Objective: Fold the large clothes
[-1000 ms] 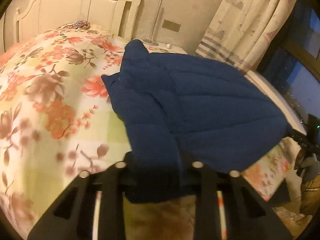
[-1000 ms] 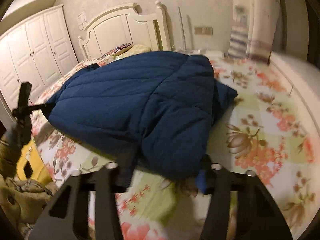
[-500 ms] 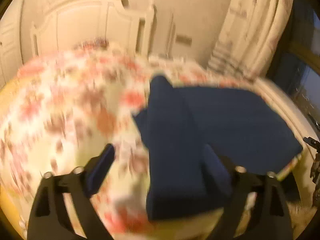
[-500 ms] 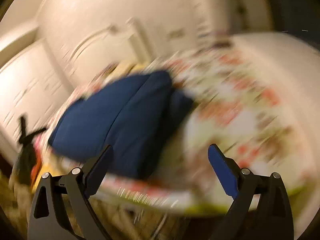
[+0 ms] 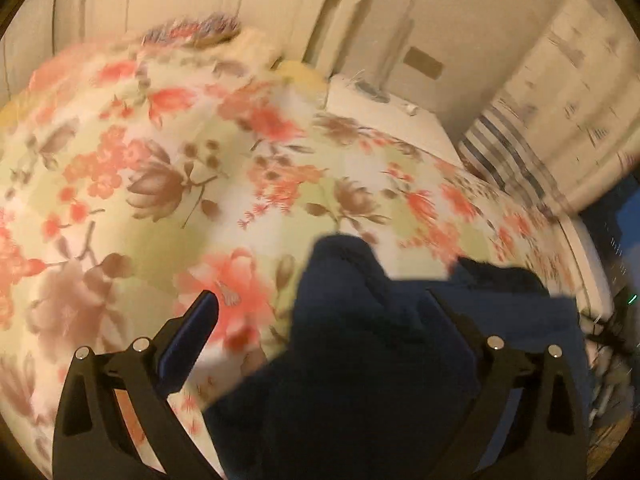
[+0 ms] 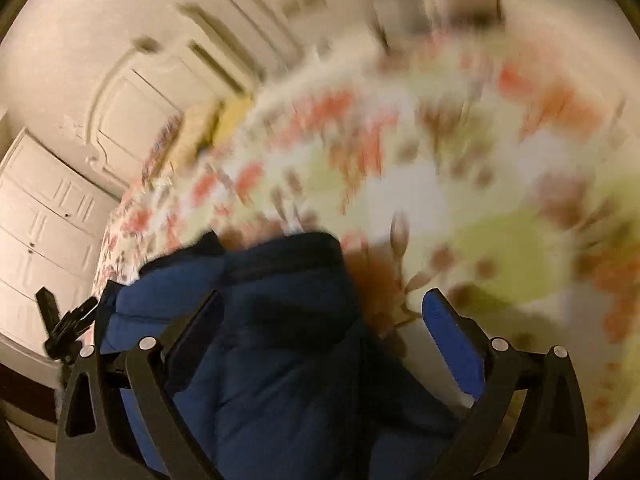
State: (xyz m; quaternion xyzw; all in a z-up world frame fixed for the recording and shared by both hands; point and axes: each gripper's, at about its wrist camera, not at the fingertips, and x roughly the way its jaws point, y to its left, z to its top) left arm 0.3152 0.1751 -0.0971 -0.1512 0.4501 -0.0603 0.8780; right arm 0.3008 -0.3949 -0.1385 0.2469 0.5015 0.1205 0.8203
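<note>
A dark blue quilted jacket (image 5: 360, 368) lies bunched on the floral bedspread (image 5: 168, 168), low in the left wrist view. My left gripper (image 5: 320, 312) hangs over it with its jaws wide apart; the pads do not touch the cloth. In the blurred right wrist view the same jacket (image 6: 272, 360) fills the lower middle. My right gripper (image 6: 322, 304) stands over it, its jaws still opening, with jacket cloth below the gap but not pinched. The left gripper (image 6: 60, 328) shows as a small black shape at the jacket's far end.
A cream headboard (image 5: 320, 12) and a pillow (image 5: 192, 32) stand at the head of the bed. A curtain (image 5: 560, 112) hangs at the right. White wardrobe doors (image 6: 44, 216) line the wall left of the bed. The bedspread (image 6: 460, 184) stretches beyond the jacket.
Both grippers have let go of the jacket and opened wide. Both views have swung and rolled, and the jacket now sits low in each frame instead of spread across the middle.
</note>
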